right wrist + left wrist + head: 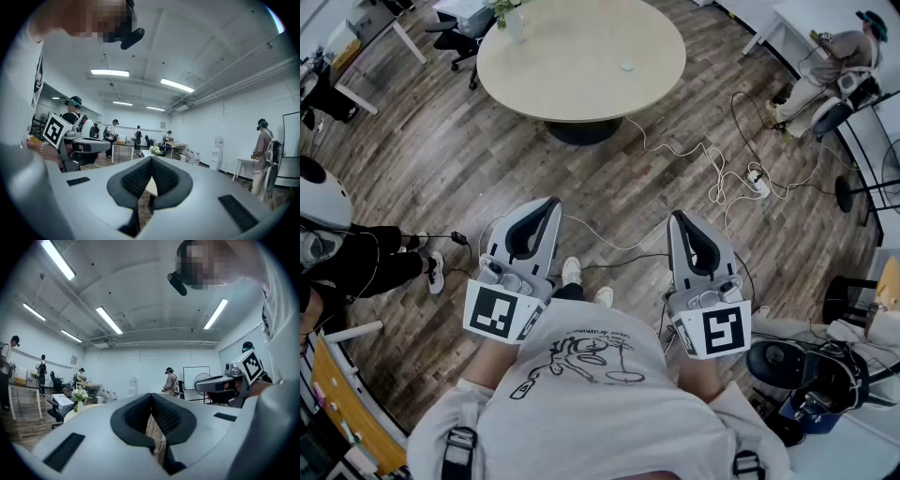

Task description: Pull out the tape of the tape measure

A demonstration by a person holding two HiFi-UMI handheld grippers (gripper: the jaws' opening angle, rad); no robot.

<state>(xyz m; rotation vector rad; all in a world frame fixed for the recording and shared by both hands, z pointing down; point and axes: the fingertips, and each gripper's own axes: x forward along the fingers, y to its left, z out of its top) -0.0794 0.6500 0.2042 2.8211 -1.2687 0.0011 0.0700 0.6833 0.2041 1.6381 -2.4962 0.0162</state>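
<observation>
My left gripper (151, 394) has its jaws together. The dark ribbed pads (165, 416) meet at the tips and grip nothing. My right gripper (151, 158) reads the same, jaws closed tip to tip and empty.

From the head view I hold both grippers side by side, close in front of my chest and pointing ahead roughly level. They are well apart from each other, each with its marker cube (499, 314) nearest my body. Below them is plank floor (441, 159), with my shoes (572, 270) showing between the two grippers.

White cables (712, 173) trail over the floor ahead and to the right, running to a power strip (757, 184). Beyond them stands a round table (562, 75), well apart from both grippers. A vase (514, 21) of flowers stands near its far left edge.

A pale disc (627, 66) lies alone on the right part of the tabletop. It is too small for me to tell whether it is the tape measure, and I see no other candidate; neither gripper is near it.

A dark chair (455, 37) stands left of the table. One person (839, 56) sits at the far right, and another (337, 253) is at the left edge of the view.
</observation>
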